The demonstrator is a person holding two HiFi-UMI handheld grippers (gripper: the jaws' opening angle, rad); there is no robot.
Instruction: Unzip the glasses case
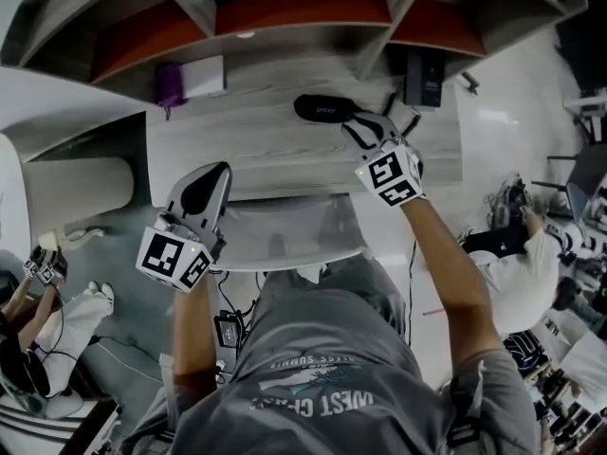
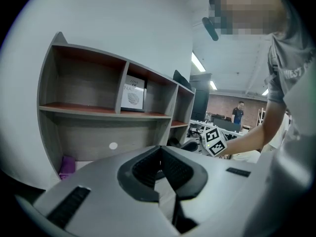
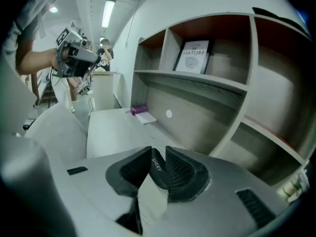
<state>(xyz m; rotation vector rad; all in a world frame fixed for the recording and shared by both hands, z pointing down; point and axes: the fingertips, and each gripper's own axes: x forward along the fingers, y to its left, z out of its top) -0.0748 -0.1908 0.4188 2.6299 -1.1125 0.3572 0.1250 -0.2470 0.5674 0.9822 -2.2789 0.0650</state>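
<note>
The black glasses case (image 1: 325, 108) lies flat on the grey desk (image 1: 256, 145), towards the back. My right gripper (image 1: 358, 123) is at the case's right end, jaws a little apart. In the right gripper view the case (image 3: 159, 169), with white lettering on it, shows in the gap between the jaws of the right gripper (image 3: 158, 152), and the pads do not press on it. My left gripper (image 1: 220, 169) hovers over the desk's front left, well away from the case. Seen in its own view, the left gripper (image 2: 159, 149) has its jaws shut together on nothing.
A purple object (image 1: 171, 85) and a white pad (image 1: 204, 76) sit at the desk's back left. A black device (image 1: 424, 74) stands at the back right. Shelves above hold a framed print (image 3: 193, 56). People sit on the floor to both sides.
</note>
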